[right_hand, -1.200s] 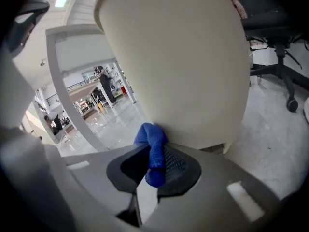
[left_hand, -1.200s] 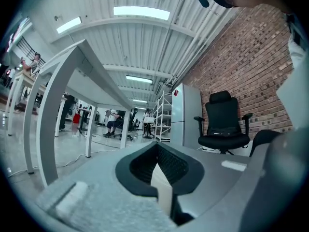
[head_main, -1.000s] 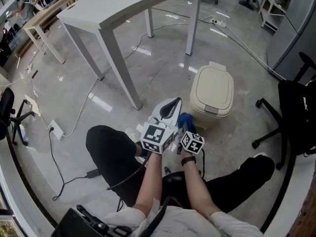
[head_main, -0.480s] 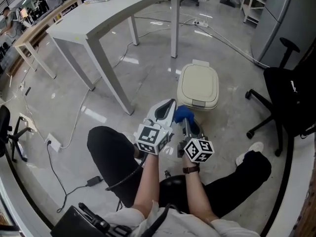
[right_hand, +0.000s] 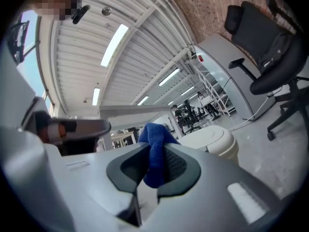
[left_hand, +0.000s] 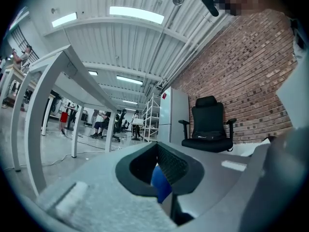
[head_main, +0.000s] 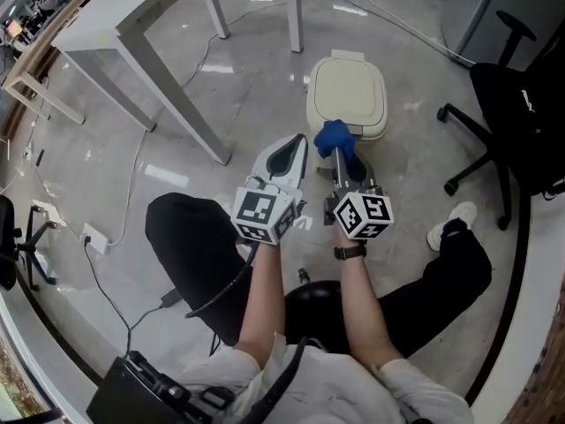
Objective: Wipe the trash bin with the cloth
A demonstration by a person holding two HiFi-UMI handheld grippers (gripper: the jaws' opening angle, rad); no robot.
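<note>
1. Two handheld grippers are raised over the person's lap. The right gripper (head_main: pixel 339 155) is clamped tight on a soft, fuzzy blue cloth (head_main: pixel 333 136). It pinches a bunched fold, and a tuft stands out past the tips.
2. The left gripper (head_main: pixel 297 147) has its jaws brought together and holds nothing of its own. A scrap of blue shows through their gap in the left gripper view, most likely that same cloth beyond.
3. The cream plastic trash bin with a rounded oblong lid (head_main: pixel 346 91) stands upright on the glossy grey floor (head_main: pixel 256 78). Its lid is down, and it sits between a white table leg (head_main: pixel 172 100) and a black office chair (head_main: pixel 516 87).
4. The lid's long axis runs away from the person, with what looks like the hinge at the far end. The cloth's tuft points toward the bin's near edge. Whether it touches the bin cannot be told.
5. The cloth looks light and limp, so only the part close to the jaws will press firmly. The pinched fold seems the right place to hold it.
6. The bin is probably hollow, light and smooth, so it could skid on the shiny floor under a hard stroke. The free gripper could steady its rim.
</note>
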